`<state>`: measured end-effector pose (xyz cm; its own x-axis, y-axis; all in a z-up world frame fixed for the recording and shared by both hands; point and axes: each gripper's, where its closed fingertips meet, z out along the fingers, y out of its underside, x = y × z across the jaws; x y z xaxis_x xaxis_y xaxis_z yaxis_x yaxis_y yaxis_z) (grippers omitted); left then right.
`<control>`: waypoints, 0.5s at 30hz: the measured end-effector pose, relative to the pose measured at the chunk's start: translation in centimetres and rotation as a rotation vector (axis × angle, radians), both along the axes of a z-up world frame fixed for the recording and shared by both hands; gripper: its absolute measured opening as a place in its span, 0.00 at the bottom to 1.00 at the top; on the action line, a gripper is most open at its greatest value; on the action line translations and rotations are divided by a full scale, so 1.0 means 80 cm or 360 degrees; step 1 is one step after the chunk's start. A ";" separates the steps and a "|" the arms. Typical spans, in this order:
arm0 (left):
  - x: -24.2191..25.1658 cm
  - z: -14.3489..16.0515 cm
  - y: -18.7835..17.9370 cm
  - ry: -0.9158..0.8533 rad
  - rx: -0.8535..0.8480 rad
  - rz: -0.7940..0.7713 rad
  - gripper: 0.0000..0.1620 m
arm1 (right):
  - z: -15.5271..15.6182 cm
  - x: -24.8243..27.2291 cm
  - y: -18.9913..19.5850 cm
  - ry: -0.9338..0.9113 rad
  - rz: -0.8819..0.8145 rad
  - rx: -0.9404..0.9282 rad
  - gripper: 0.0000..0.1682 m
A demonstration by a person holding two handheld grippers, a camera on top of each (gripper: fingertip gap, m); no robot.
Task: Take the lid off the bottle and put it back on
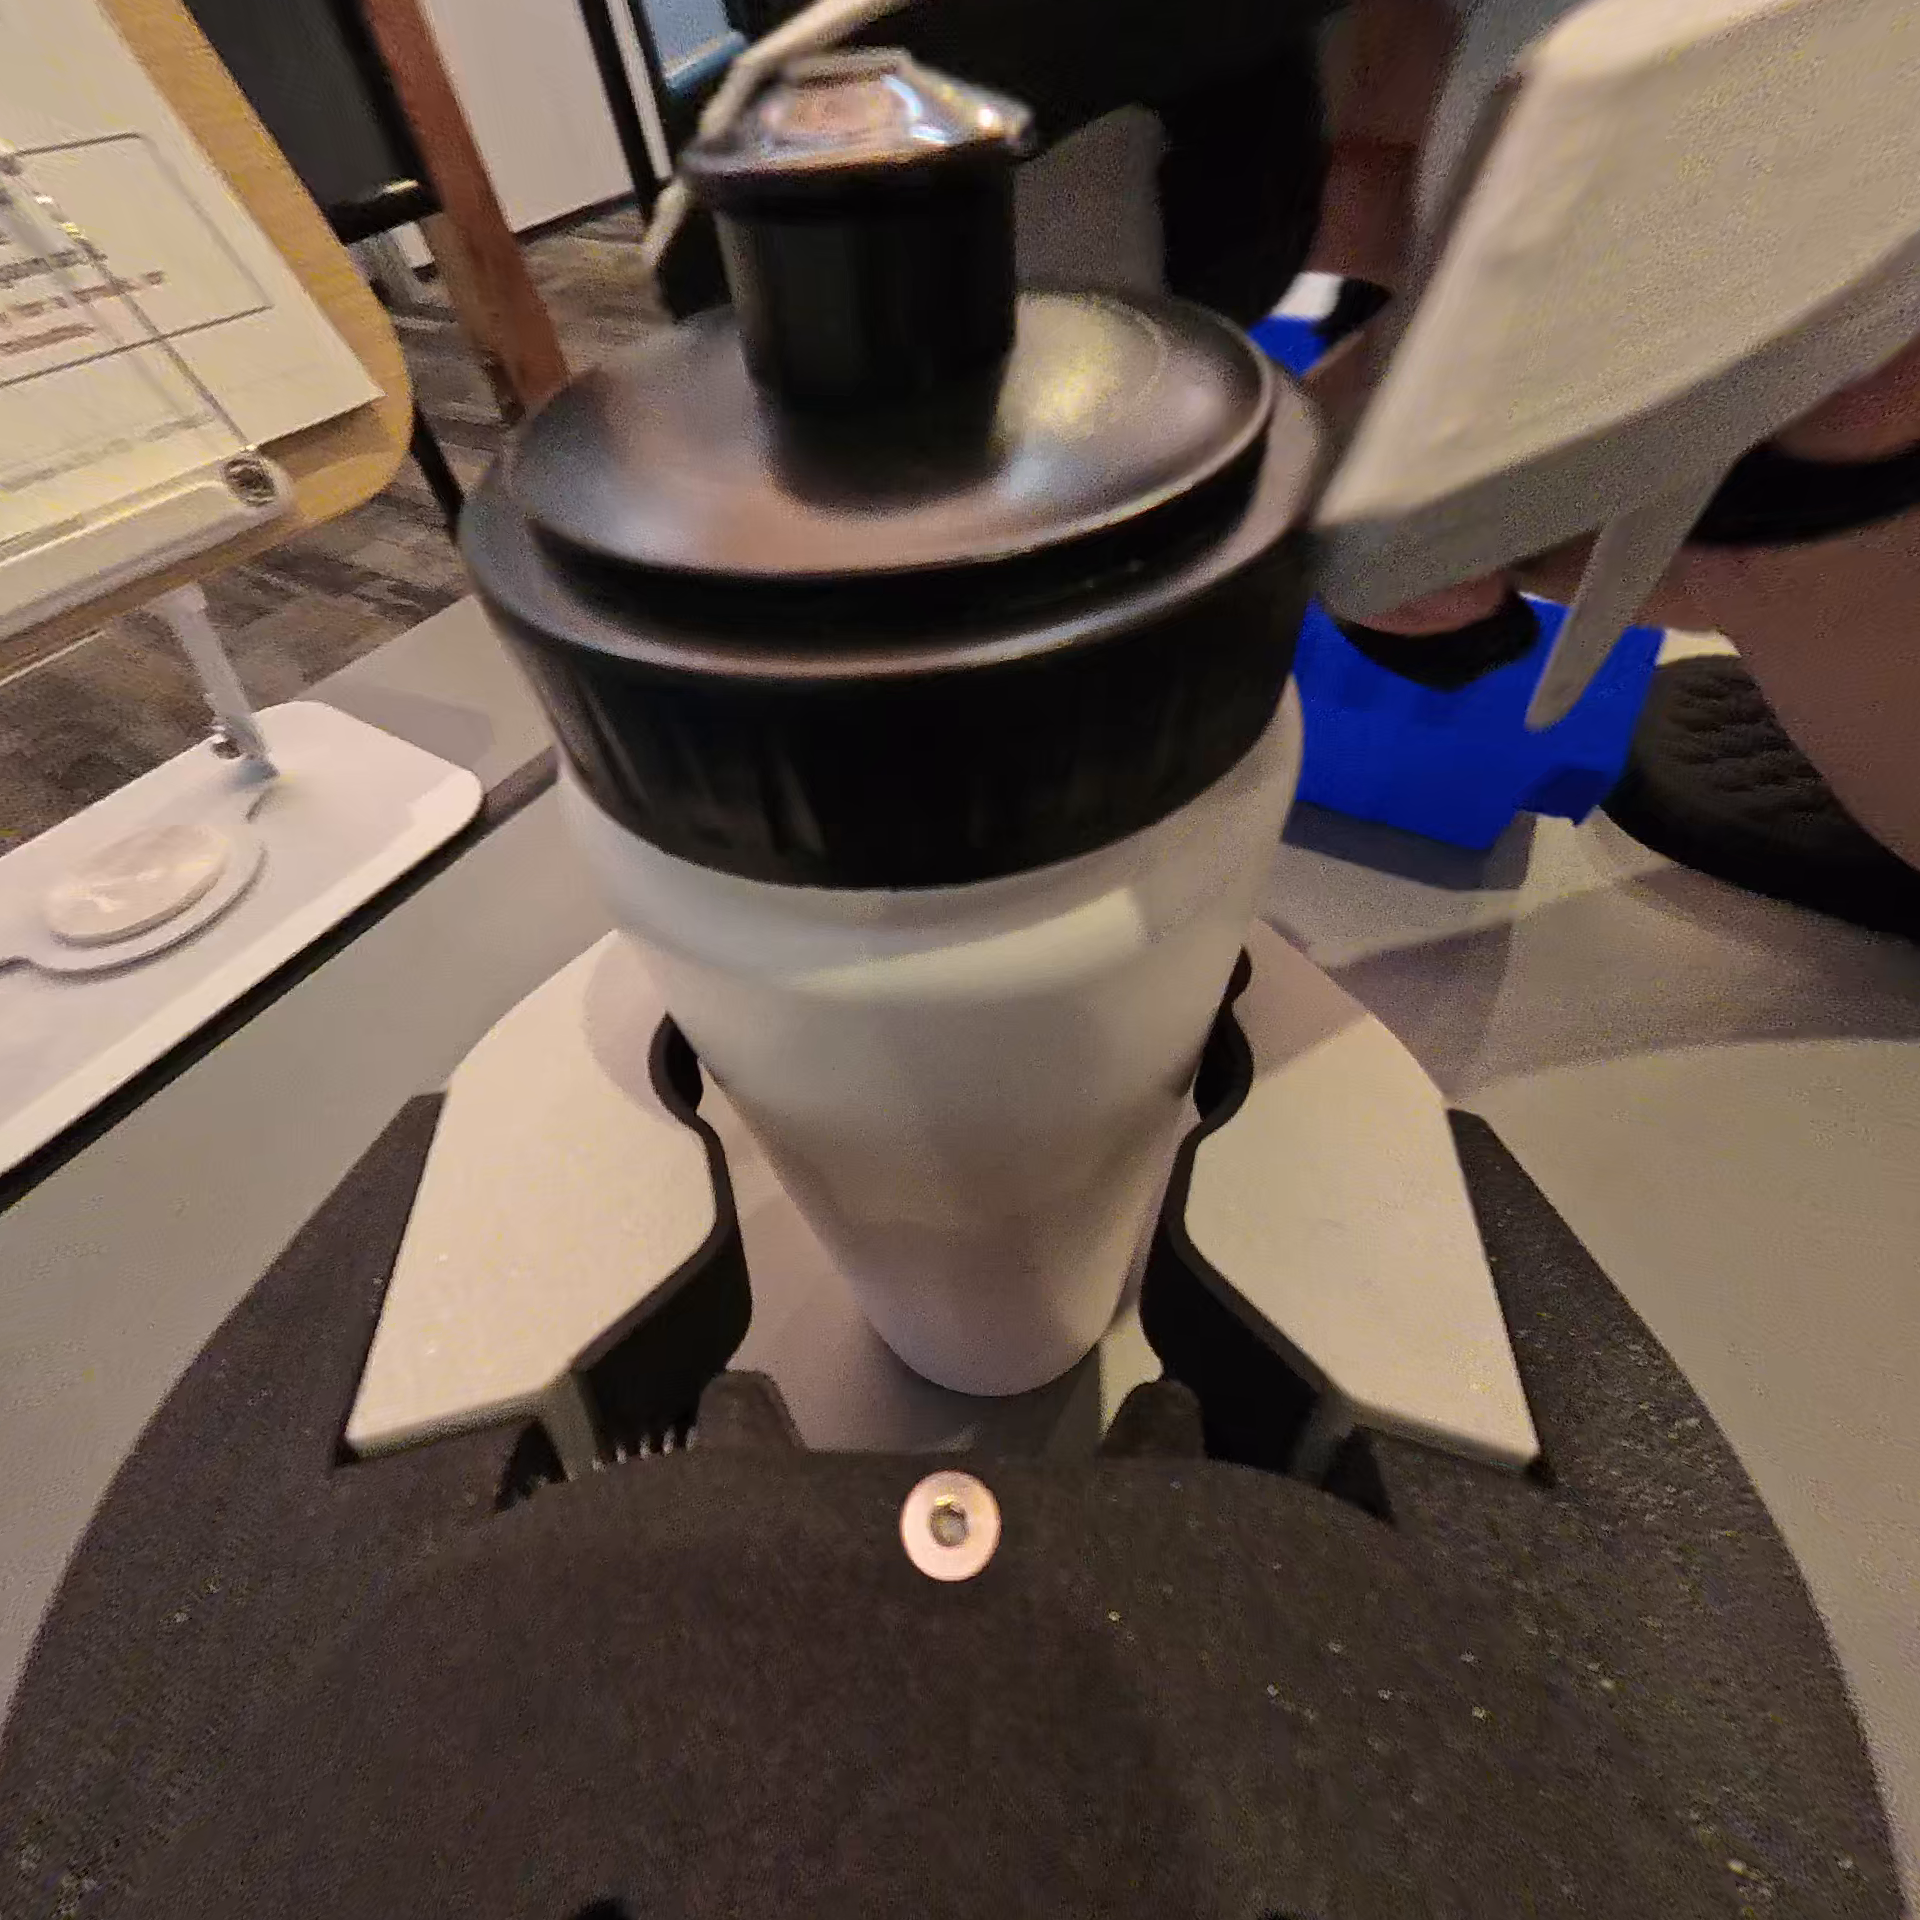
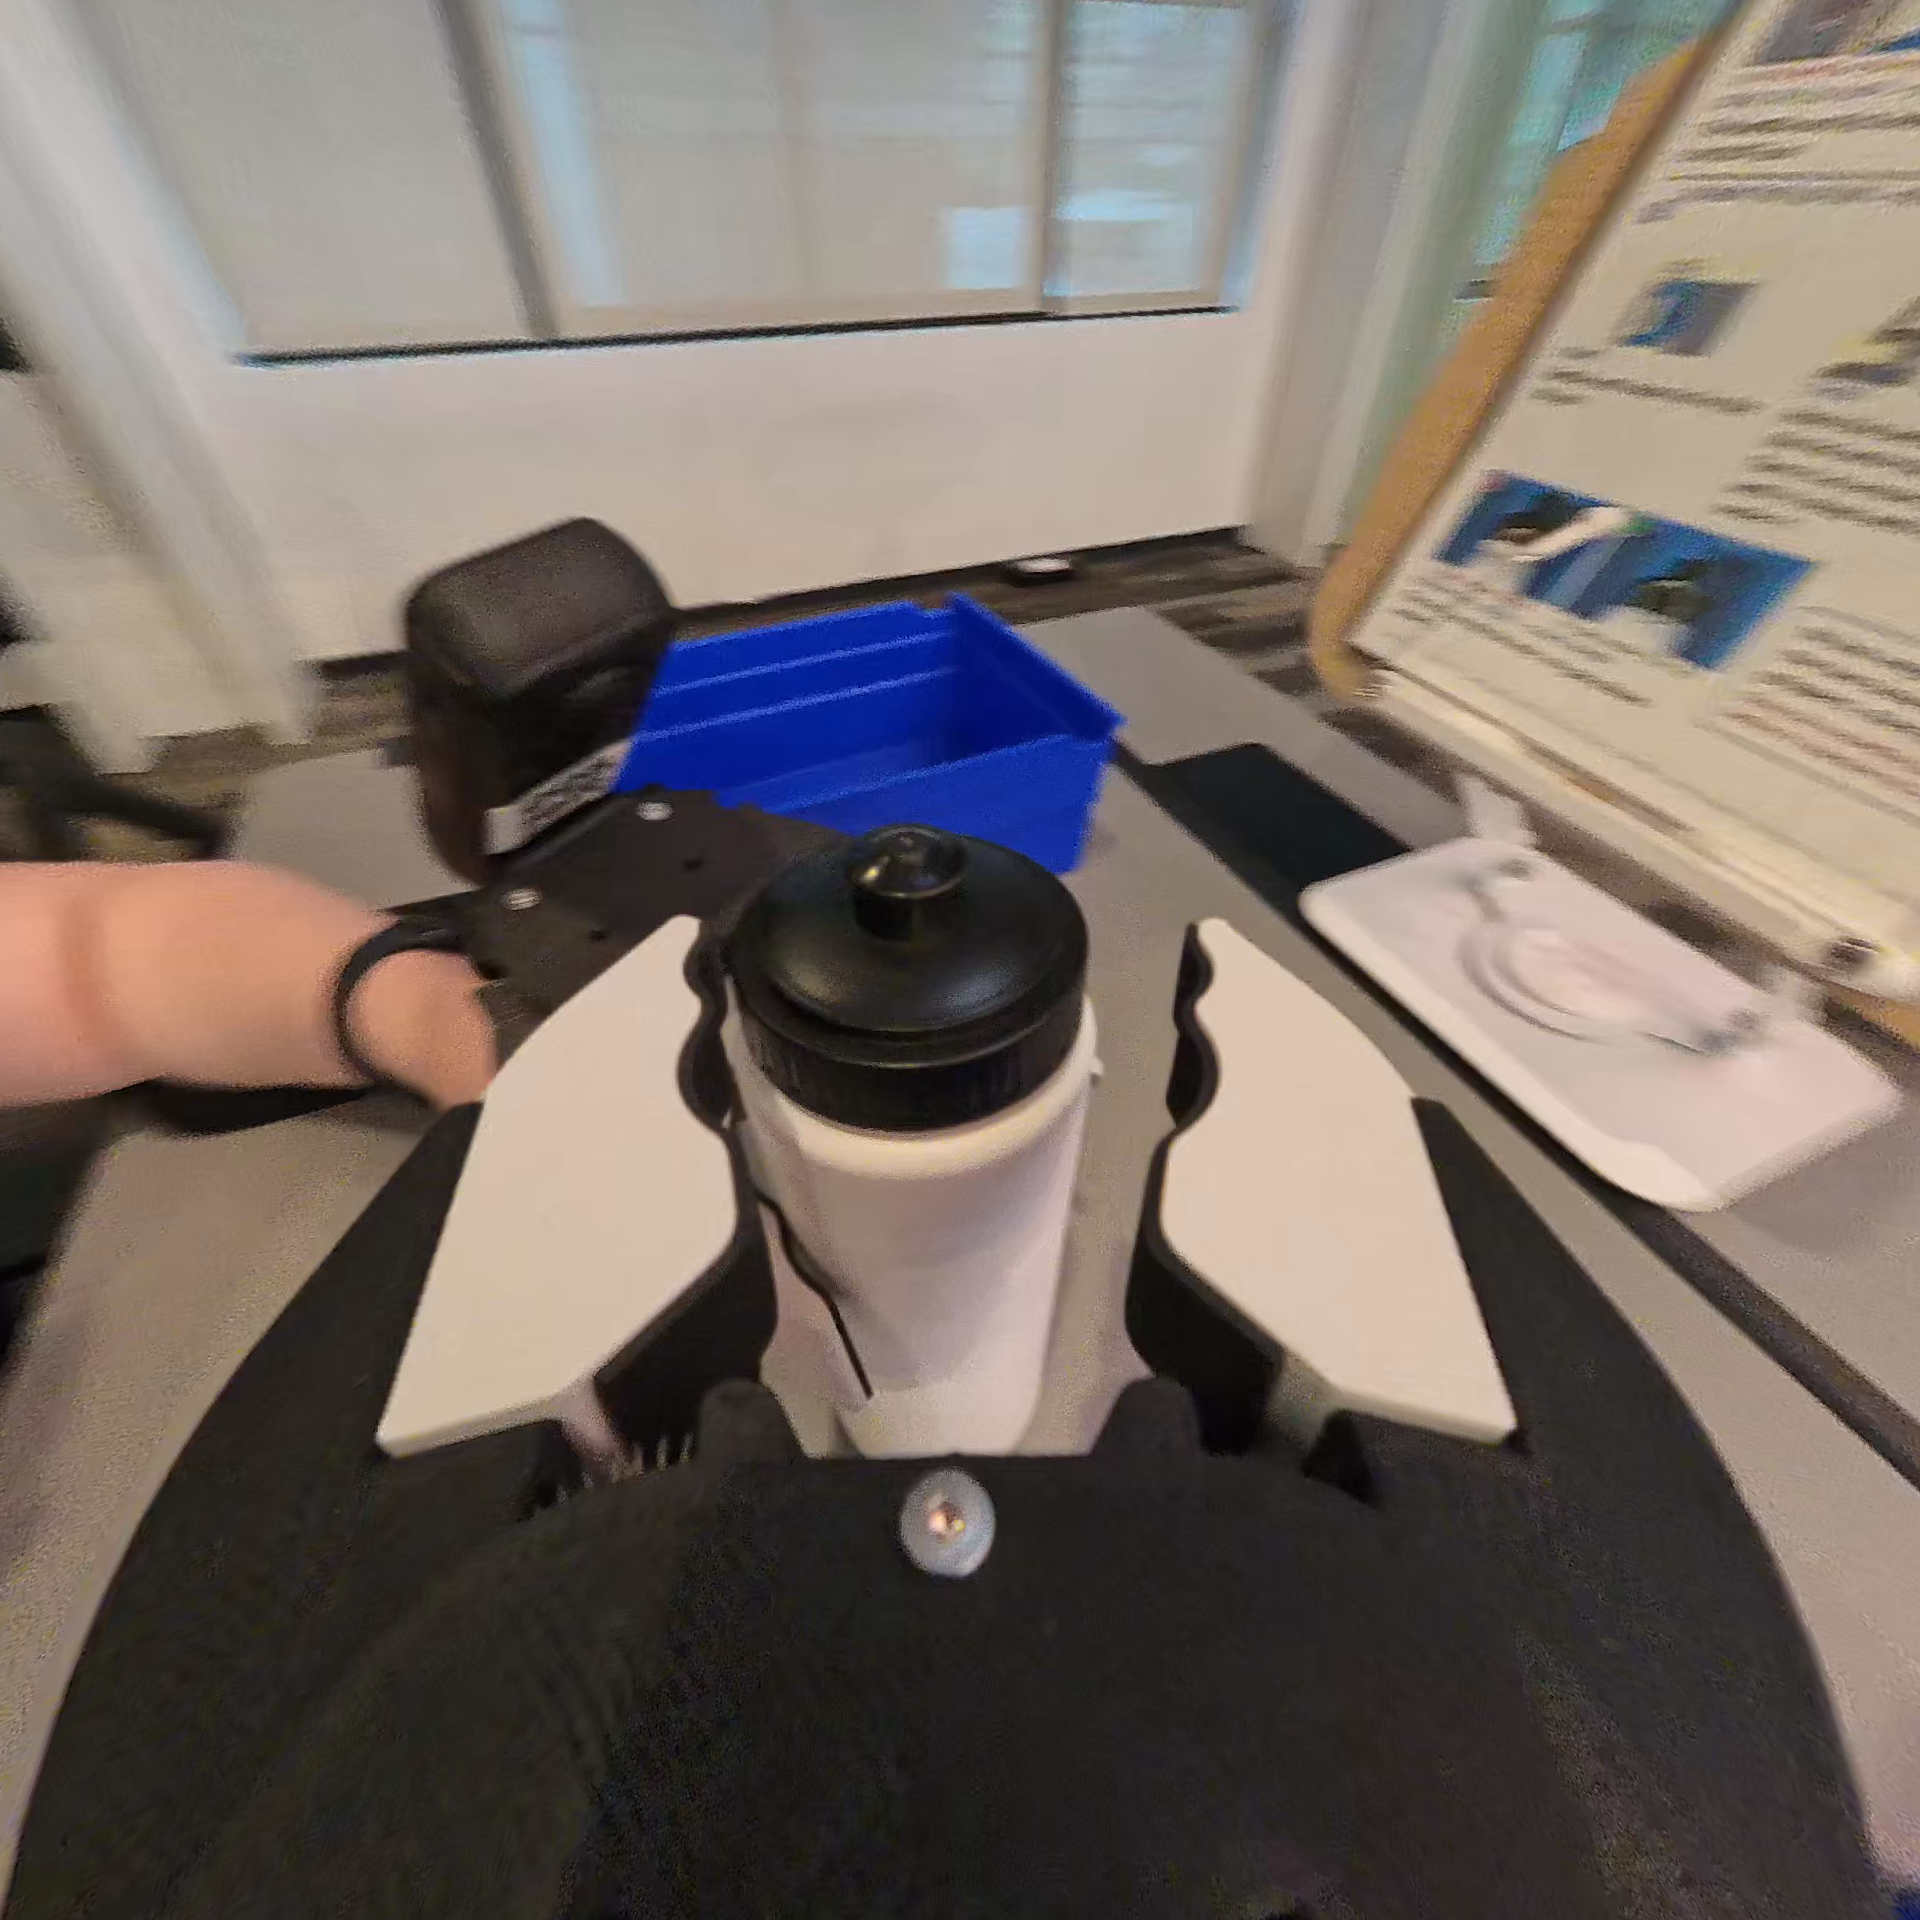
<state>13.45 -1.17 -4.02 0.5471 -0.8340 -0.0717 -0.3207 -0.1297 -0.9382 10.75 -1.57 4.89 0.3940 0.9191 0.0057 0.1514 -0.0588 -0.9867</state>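
The left tongs (image 1: 940, 1122) were clamped on the white bottle (image 1: 935, 1091), both dark pads pressed against its lower body. The bottle stood upright on the grey tabletop (image 1: 1662, 1195), its black ribbed lid (image 1: 883, 665) seated on the neck with the pull spout on top. The right tongs (image 2: 940, 1049) were spread wide around the lid (image 2: 914, 987): the left-hand finger (image 2: 582, 1174) lay against the lid's side, while the other stood clear with a gap showing, so nothing was gripped. From the left wrist view, one pale finger of the right tongs (image 1: 1621, 291) sat just beside the lid's rim. Behind the bottle lay a blue bin (image 2: 883, 717). A white tray (image 2: 1600, 1029) rested off to the side beneath a leaning poster board (image 2: 1683, 436).
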 end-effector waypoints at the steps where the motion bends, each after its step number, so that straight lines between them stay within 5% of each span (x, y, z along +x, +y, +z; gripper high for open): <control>1: -0.002 0.000 0.002 -0.0014 -0.0001 0.0034 0.59 | -0.001 -0.001 0.002 -0.0020 -0.0104 0.0035 0.51; 7: -0.004 0.000 0.002 0.0004 -0.0014 0.0046 0.59 | -0.013 -0.011 -0.008 -0.0114 -0.0062 0.0014 0.42; 15: 0.033 -0.002 -0.057 0.0060 0.0003 -0.0541 0.59 | -0.015 0.024 -0.064 -0.0164 0.0846 -0.0016 0.42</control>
<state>16.09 -5.69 -4.19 0.2345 -0.9681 -0.0882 -0.3797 -0.0076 -0.9251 12.63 -6.71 3.71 -0.1275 0.9918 0.0101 0.2585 0.0430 -0.9651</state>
